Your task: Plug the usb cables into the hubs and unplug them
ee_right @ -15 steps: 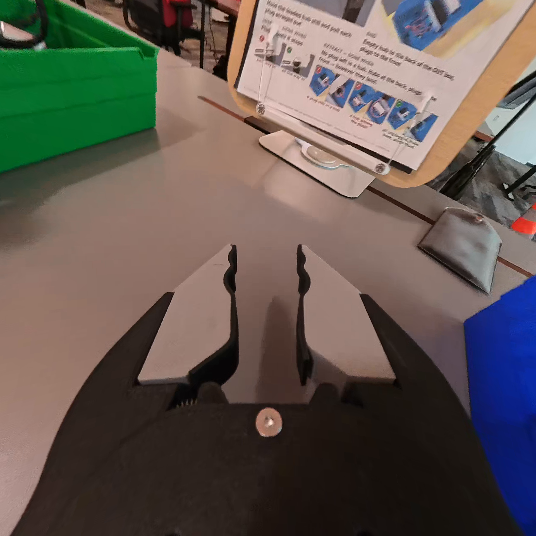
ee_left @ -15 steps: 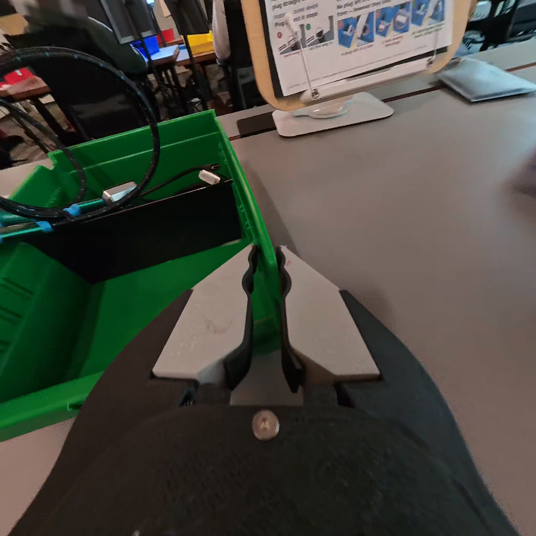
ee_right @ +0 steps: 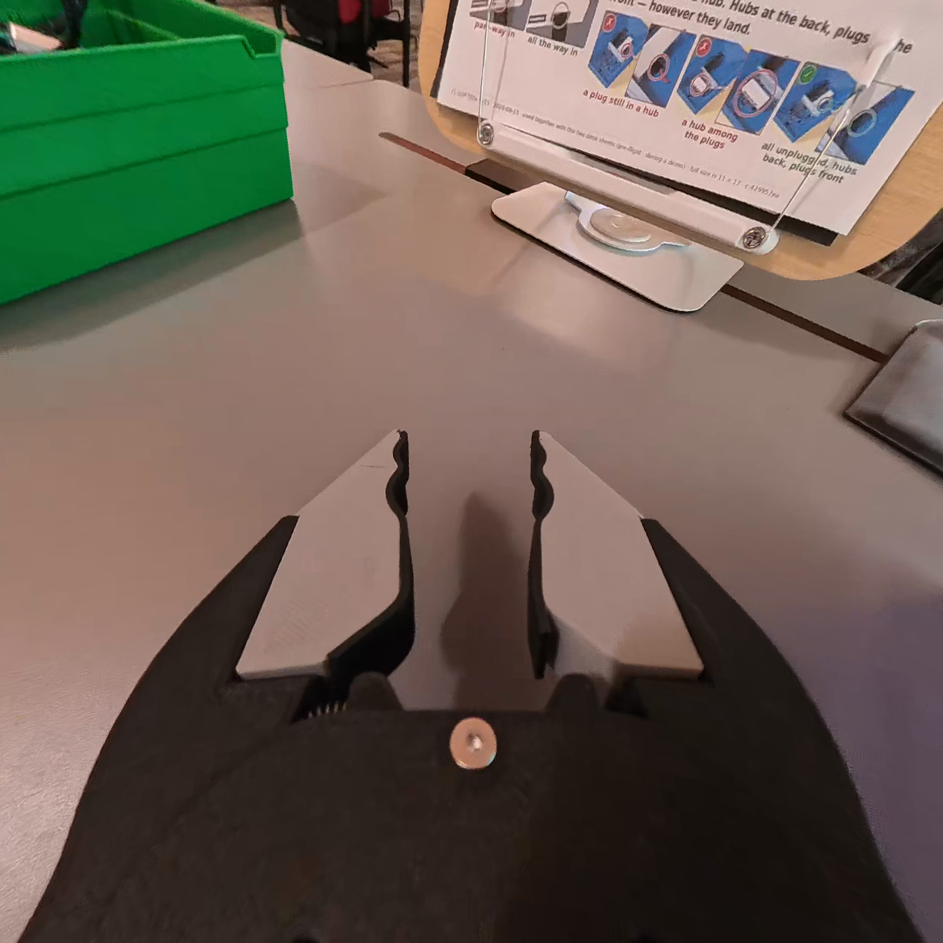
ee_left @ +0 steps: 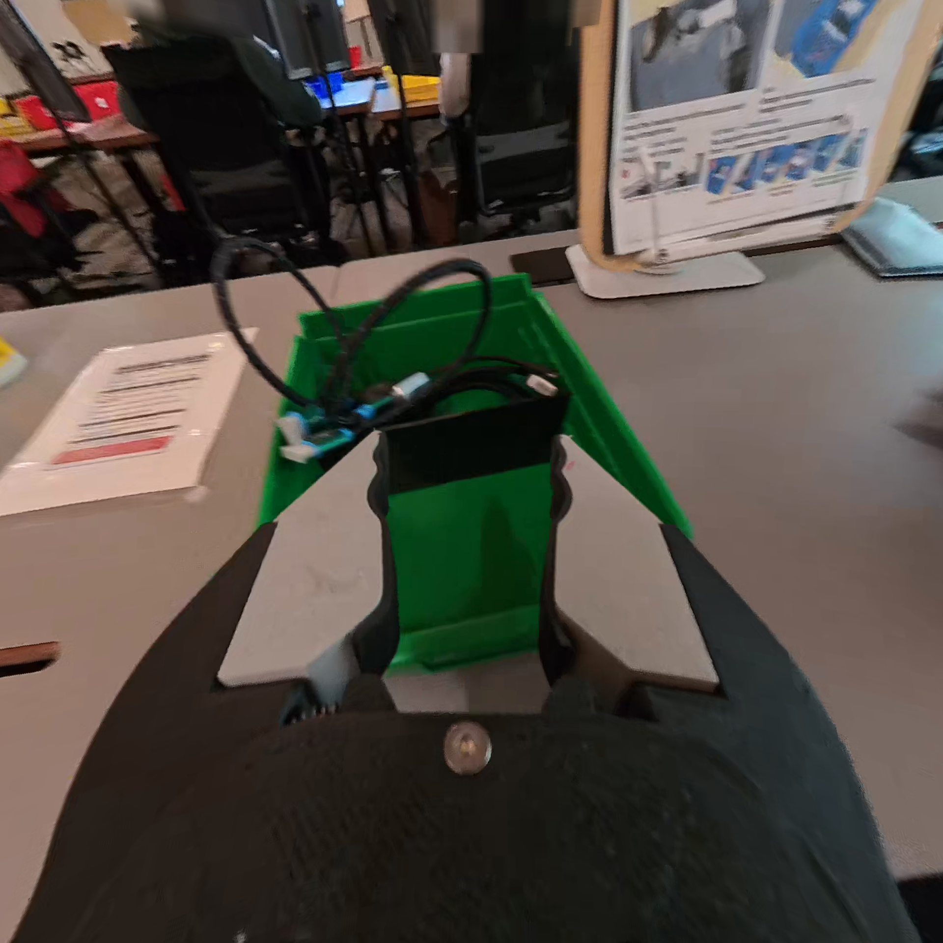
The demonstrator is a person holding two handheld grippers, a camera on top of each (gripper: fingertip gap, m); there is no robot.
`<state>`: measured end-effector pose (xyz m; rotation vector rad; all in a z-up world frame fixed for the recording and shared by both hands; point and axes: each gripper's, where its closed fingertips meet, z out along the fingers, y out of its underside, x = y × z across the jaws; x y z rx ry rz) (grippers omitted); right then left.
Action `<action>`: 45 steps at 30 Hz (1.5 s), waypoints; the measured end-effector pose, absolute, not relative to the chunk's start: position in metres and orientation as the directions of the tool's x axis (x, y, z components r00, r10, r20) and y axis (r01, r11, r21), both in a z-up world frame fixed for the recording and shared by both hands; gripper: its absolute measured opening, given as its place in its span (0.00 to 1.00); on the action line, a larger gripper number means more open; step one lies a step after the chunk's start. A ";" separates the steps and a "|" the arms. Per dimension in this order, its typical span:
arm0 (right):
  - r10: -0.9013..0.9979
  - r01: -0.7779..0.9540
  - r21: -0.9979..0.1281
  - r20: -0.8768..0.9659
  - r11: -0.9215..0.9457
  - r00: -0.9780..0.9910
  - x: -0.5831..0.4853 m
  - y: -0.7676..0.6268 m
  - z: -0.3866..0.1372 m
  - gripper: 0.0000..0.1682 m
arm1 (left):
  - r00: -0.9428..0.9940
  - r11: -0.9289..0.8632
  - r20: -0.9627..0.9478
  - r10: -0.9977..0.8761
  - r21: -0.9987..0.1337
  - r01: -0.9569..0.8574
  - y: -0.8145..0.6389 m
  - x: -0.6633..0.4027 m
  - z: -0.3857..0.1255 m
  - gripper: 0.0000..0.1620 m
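While left gripper (ee_left: 467, 459) gapes above green bin (ee_left: 602, 388), right gripper (ee_right: 468, 449) spreads over bare table (ee_right: 459, 357).

We see that our left gripper (ee_left: 467, 449) has a rough black body, broad and rounded, with a single silver screw (ee_left: 467, 748) at its centre. Two flat pale grey fingers (ee_left: 311, 571) taper forward to points, each lined on its inner edge with a wavy black pad. Our right gripper (ee_right: 468, 441) looks the same, its own screw (ee_right: 473, 742) bright; small gear teeth show beside its left finger root.
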<state>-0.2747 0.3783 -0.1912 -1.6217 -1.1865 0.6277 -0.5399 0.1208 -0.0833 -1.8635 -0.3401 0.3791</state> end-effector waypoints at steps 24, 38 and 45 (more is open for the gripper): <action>0.873 0.351 -0.935 0.211 0.050 0.439 -0.264 0.380 -0.179 0.27 | 0.798 -0.595 -0.523 0.300 -0.757 -0.272 0.216 -0.624 0.029 0.00; 0.871 0.382 -0.922 0.241 0.066 0.429 -0.265 0.381 -0.182 0.26 | 0.724 -0.450 -0.608 0.326 -0.773 -0.447 0.260 -0.589 0.127 0.00; 0.867 0.404 -0.911 0.266 0.082 0.422 -0.268 0.381 -0.184 0.26 | 0.686 -0.424 -0.640 0.347 -0.759 -0.493 0.256 -0.585 0.162 0.00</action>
